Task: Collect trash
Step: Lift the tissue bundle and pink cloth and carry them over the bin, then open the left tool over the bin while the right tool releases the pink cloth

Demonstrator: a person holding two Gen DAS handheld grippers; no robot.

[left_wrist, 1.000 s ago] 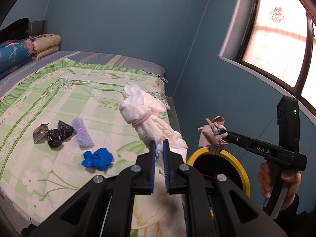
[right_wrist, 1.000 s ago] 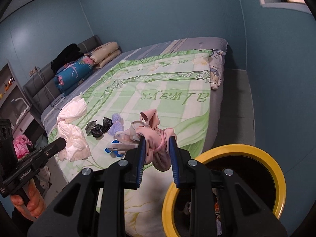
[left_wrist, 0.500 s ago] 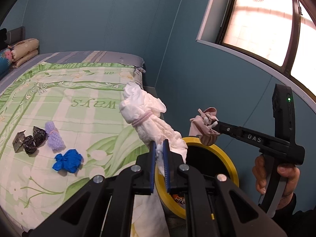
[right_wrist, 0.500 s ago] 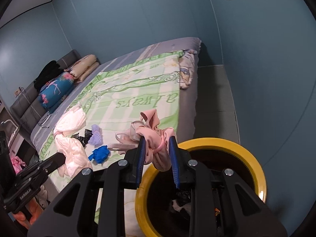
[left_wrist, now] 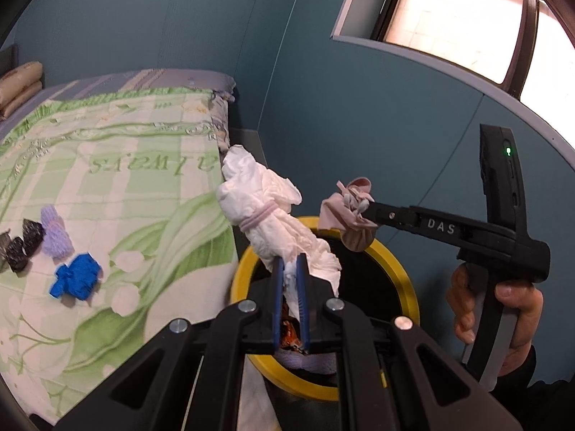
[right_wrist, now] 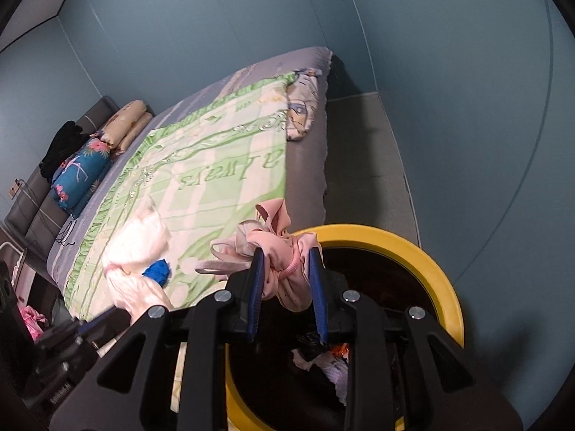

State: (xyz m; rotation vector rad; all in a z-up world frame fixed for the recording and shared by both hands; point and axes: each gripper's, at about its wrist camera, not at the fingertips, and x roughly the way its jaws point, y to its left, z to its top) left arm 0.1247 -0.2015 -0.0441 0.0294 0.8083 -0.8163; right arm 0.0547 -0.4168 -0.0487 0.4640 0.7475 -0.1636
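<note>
My left gripper [left_wrist: 289, 273] fingers pinch the white bundle [left_wrist: 276, 215] over the yellow-rimmed bin [left_wrist: 395, 269]; my right gripper [right_wrist: 287, 276] fingers clamp the pink bundle [right_wrist: 284, 258] above its near-left rim.

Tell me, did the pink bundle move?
Yes. The pink bundle in the right claw moved from over the bed's edge to over the yellow bin.

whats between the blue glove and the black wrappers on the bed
A purple mesh bundle lies between the blue glove and the black wrappers, seen from the left wrist.
</note>
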